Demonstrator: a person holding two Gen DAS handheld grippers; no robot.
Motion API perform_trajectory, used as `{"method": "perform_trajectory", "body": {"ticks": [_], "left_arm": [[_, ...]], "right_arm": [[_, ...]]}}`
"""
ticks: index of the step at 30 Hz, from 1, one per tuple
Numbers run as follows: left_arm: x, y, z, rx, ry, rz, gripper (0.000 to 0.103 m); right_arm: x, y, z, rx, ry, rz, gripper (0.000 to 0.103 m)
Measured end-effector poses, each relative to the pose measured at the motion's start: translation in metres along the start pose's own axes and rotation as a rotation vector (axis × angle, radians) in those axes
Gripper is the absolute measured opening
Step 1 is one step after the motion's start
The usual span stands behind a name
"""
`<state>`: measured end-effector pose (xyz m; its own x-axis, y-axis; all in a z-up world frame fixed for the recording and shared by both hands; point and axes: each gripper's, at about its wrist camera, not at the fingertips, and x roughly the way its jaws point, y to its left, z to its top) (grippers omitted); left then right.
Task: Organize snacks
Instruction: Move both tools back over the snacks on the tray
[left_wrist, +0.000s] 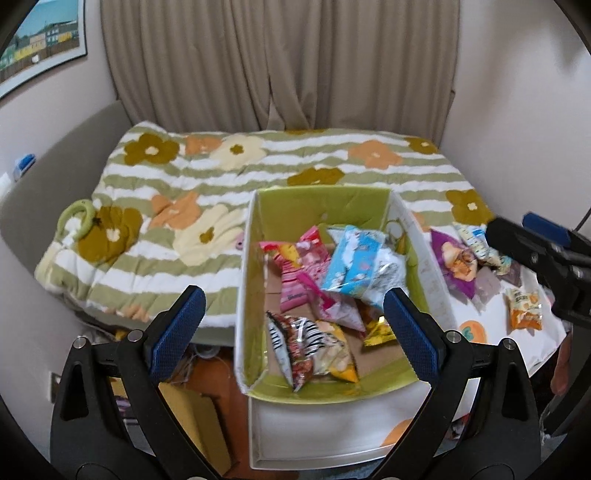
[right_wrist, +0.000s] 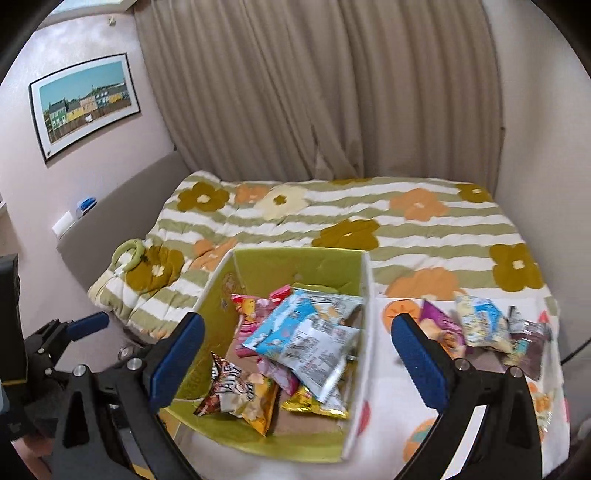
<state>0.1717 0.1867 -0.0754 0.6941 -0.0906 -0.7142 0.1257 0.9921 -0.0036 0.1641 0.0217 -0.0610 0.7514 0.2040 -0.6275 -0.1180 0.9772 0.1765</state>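
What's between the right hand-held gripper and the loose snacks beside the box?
Nothing visible. The right hand-held gripper is open and empty; the purple snack bag and its neighbours lie uncovered on the cloth right of the green box, whose wall stands beside them, not across the approach.

A: The box (left_wrist: 321, 206) ahead of the left gripper's (left_wrist: 293, 321) blue pads?
B: Green inside, white outside. The packets: pink (left_wrist: 295, 266), light blue (left_wrist: 351, 262), zebra-striped (left_wrist: 295, 343).
A: Right of it?
B: Purple bag (right_wrist: 439, 325), orange one (left_wrist: 524, 308). The blanket (right_wrist: 332, 218) beyond is green-and-white striped with flowers.
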Motion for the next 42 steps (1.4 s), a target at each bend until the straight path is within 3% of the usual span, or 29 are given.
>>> {"method": "perform_trajectory", "body": {"ticks": [8, 16, 22, 34, 42], "left_arm": [[-0.009, -0.059, 0.008, 0.042, -0.047, -0.081, 0.097], [0.007, -0.172, 0.009, 0.111, -0.030, -0.207, 0.097], [0.025, -0.246, 0.005, 0.167, -0.015, -0.279, 0.097], [0.102, -0.368, -0.012, 0.530, 0.100, -0.346, 0.097], [0.180, -0.412, -0.031, 0.718, 0.232, -0.379, 0.097]], "right_arm": [[-0.051, -0.056, -0.019, 0.066, -0.052, -0.090, 0.101], [-0.090, -0.150, -0.044, 0.146, -0.009, -0.260, 0.101], [-0.114, -0.214, -0.062, 0.201, -0.015, -0.315, 0.101], [-0.105, -0.288, -0.103, 0.267, 0.037, -0.375, 0.101], [-0.070, -0.319, -0.139, 0.380, 0.116, -0.359, 0.101]]}}
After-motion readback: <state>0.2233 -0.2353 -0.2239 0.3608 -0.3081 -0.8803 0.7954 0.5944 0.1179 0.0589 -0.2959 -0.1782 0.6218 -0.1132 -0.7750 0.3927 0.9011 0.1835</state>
